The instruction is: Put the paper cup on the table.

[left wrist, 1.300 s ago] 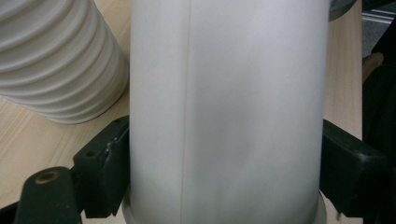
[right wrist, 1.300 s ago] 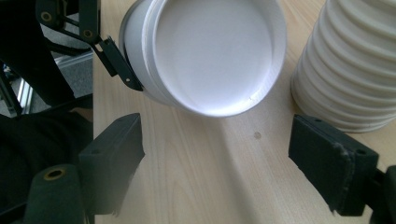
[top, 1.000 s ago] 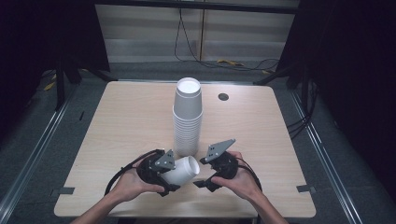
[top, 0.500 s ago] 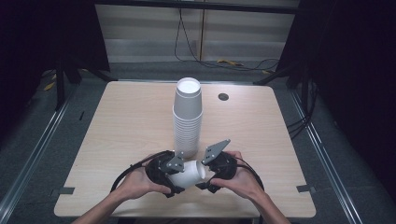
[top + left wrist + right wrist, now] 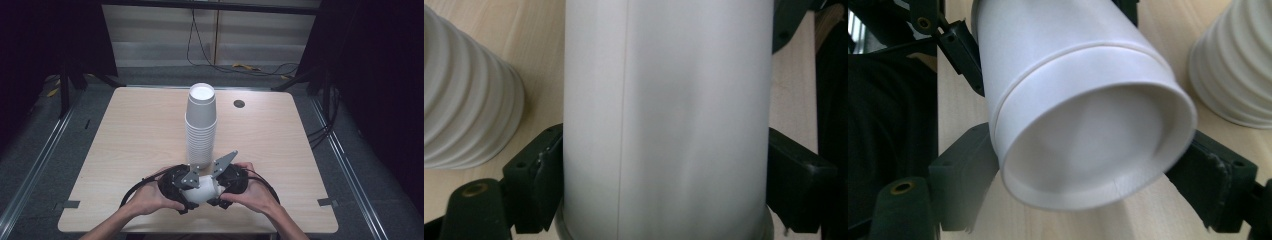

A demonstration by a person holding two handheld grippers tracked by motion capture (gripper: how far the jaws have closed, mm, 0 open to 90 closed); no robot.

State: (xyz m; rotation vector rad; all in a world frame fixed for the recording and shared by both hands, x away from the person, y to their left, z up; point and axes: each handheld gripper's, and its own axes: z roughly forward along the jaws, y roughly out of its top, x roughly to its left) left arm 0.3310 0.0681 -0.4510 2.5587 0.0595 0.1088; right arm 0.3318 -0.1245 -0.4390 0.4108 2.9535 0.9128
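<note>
A white paper cup [image 5: 202,190] lies on its side just above the table's front edge, held between both grippers. My left gripper [image 5: 191,193] is shut on its body; in the left gripper view both black pads [image 5: 538,180] press the cup's wall [image 5: 664,115]. My right gripper [image 5: 220,188] meets it from the other side. In the right gripper view the cup's round end [image 5: 1088,135] faces the camera, a second rim line circles it a little farther back, and the jaws sit against both sides. A tall stack of upturned white cups [image 5: 201,131] stands just beyond the hands.
The wooden table [image 5: 135,130] has a small dark round hole [image 5: 239,103] at the back right. The stack's ribbed base [image 5: 464,100] stands close beside the held cup [image 5: 1243,70]. Dark floor, rails and cables surround the table.
The two hands have drawn together. The right gripper, apart from the cup a second ago, has come in on the cup's free end. The stack has not moved.
</note>
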